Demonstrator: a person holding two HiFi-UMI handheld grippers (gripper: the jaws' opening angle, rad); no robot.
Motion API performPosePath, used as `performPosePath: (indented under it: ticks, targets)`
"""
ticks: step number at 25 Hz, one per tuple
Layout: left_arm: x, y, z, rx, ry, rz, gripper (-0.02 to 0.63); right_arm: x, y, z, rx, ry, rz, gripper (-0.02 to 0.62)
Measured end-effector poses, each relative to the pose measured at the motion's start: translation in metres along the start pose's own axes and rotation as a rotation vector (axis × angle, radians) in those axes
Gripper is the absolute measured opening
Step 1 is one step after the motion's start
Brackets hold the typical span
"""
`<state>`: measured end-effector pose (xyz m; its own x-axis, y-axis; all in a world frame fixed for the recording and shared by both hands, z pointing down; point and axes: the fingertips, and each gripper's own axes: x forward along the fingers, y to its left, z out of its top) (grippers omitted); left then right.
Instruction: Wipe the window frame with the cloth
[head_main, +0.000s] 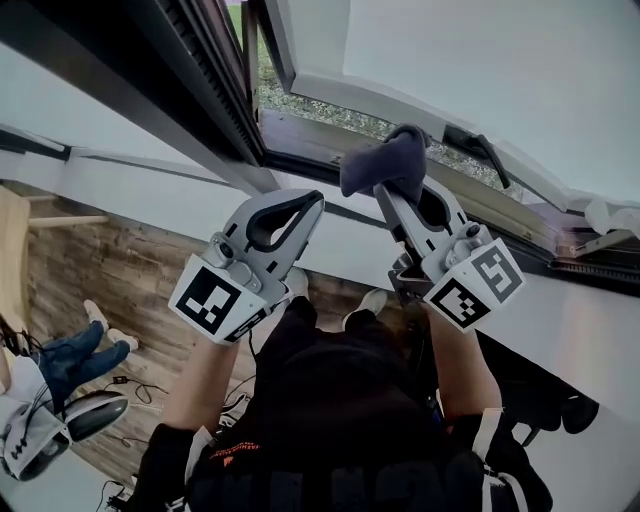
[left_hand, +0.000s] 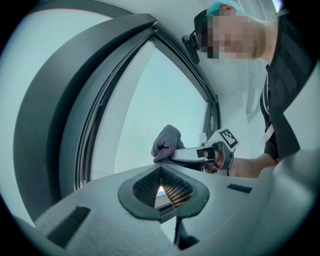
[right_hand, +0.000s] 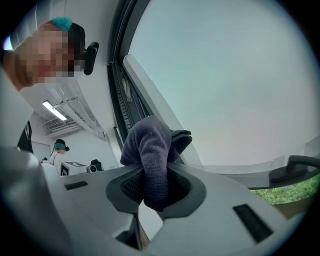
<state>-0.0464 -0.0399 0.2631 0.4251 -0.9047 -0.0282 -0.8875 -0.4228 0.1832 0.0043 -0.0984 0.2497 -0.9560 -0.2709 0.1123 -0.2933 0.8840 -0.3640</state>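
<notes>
Cloth (head_main: 392, 163), dark grey and bunched, sits in my right gripper (head_main: 396, 192). Its jaws are clamped on it: in the right gripper view a fold of the cloth (right_hand: 152, 160) hangs down between the pads and the rest bulges out past the tips. I hold that gripper up on the right, with the cloth in front of the lower rail of the open window frame (head_main: 200, 88). I cannot tell whether the cloth touches it. Beyond the opening, on the far side, lies grass (head_main: 345, 118). My left gripper (head_main: 308, 203) hangs just left of the right one, apart from it. Its jaws are drawn together with nothing between them. In its own view the dark frame (left_hand: 60, 115) curves up on the left.
</notes>
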Motion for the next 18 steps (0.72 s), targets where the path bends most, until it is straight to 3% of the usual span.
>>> performPosePath:
  ticks: [18]
  targets:
    - [-0.076,0.065,0.000,-0.006,-0.006,0.134,0.018,0.113,0.077,0.007,-0.138,-0.001,0.154,0.057]
